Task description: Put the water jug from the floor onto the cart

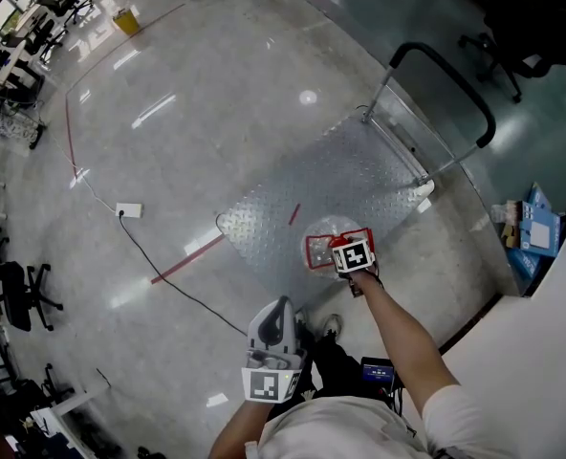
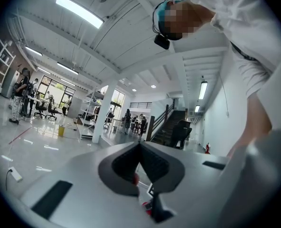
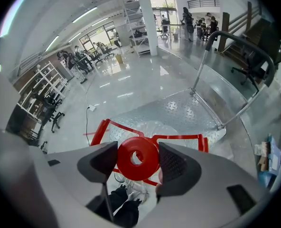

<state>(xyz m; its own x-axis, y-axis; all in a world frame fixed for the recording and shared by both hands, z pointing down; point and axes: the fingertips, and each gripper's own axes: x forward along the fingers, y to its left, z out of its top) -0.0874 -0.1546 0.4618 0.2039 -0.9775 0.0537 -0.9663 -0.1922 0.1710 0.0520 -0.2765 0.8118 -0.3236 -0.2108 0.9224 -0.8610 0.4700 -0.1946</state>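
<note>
The water jug (image 1: pixel 333 241) is clear, with a red carrying frame and a red cap (image 3: pixel 138 158). My right gripper (image 1: pixel 353 256) holds it from above: in the right gripper view the right gripper (image 3: pixel 137 148) has a jaw on each side of the cap. The jug is over the near edge of the cart (image 1: pixel 340 170), a checker-plate platform with a black push handle (image 1: pixel 450 75). I cannot tell whether the jug rests on the deck or hangs above it. My left gripper (image 1: pixel 272 347) is close to the body, pointing upward, shut and empty (image 2: pixel 140 145).
A white power strip (image 1: pixel 128 210) and its black cable lie on the glossy floor left of the cart, by a red tape line (image 1: pixel 187 259). Office chairs (image 1: pixel 15 290) stand at the left. Blue boxes (image 1: pixel 536 232) sit at the right. The person's shoes (image 3: pixel 124 205) are just behind the jug.
</note>
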